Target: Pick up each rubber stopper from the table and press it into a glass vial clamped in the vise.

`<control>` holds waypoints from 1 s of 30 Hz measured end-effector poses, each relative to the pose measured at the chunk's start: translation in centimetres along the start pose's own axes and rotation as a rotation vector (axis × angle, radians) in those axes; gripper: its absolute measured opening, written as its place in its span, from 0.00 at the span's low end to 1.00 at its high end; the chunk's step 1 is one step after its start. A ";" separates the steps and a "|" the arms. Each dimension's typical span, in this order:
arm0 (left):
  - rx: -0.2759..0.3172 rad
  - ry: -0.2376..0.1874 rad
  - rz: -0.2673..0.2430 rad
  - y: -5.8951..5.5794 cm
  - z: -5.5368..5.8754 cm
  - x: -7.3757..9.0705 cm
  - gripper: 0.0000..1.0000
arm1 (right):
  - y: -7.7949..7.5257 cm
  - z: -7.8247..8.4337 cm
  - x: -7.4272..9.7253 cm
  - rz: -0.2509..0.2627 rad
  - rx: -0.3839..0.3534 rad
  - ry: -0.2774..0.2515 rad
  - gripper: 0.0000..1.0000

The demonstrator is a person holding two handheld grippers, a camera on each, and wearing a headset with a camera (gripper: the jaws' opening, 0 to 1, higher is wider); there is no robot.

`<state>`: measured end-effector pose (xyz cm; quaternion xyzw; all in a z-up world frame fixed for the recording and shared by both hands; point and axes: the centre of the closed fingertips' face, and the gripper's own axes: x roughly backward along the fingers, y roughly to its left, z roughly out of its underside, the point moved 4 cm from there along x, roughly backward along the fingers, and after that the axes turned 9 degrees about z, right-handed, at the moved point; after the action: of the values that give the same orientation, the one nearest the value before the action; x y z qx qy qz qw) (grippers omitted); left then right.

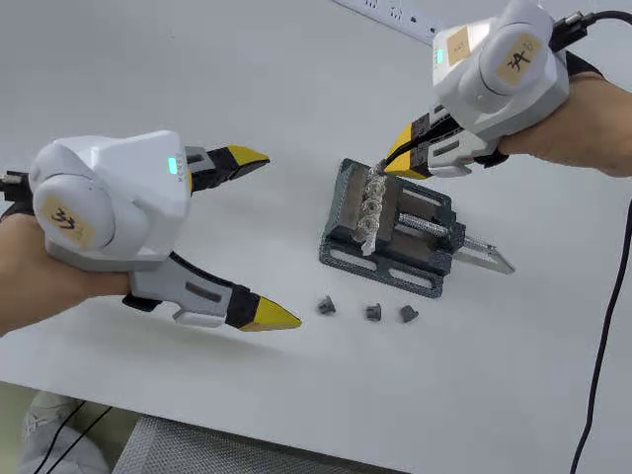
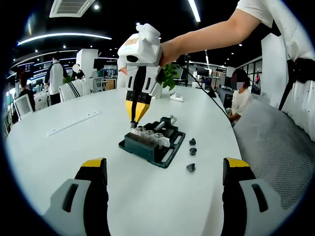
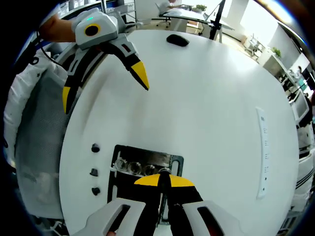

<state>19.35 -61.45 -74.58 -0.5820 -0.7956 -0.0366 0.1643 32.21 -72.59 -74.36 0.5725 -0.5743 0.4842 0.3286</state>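
Note:
A dark vise stands mid-table and clamps a row of several glass vials. My right gripper is shut, and its yellow tips hold a small dark rubber stopper right at the mouth of the end vial. Three loose grey stoppers lie in a line on the table beside the vise. My left gripper hovers wide open and holds nothing, well clear of the vise.
A white power strip lies at the table's far edge, and a black cable trails down the right side. A white ruler lies farther out. The table's near edge is close. People sit in the background.

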 end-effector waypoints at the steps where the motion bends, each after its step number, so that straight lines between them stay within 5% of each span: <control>1: -0.001 -0.001 0.000 0.0 0.0 0.0 0.98 | -0.1 0.0 -0.1 -0.002 -0.001 0.002 0.00; 30: 0.001 -0.011 -0.002 0.2 0.0 -0.1 0.97 | 0.3 -0.5 -0.2 -0.017 0.026 0.053 0.00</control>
<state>19.54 -61.53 -74.63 -0.5814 -0.7970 -0.0331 0.1600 31.85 -72.15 -74.43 0.5685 -0.5541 0.5038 0.3405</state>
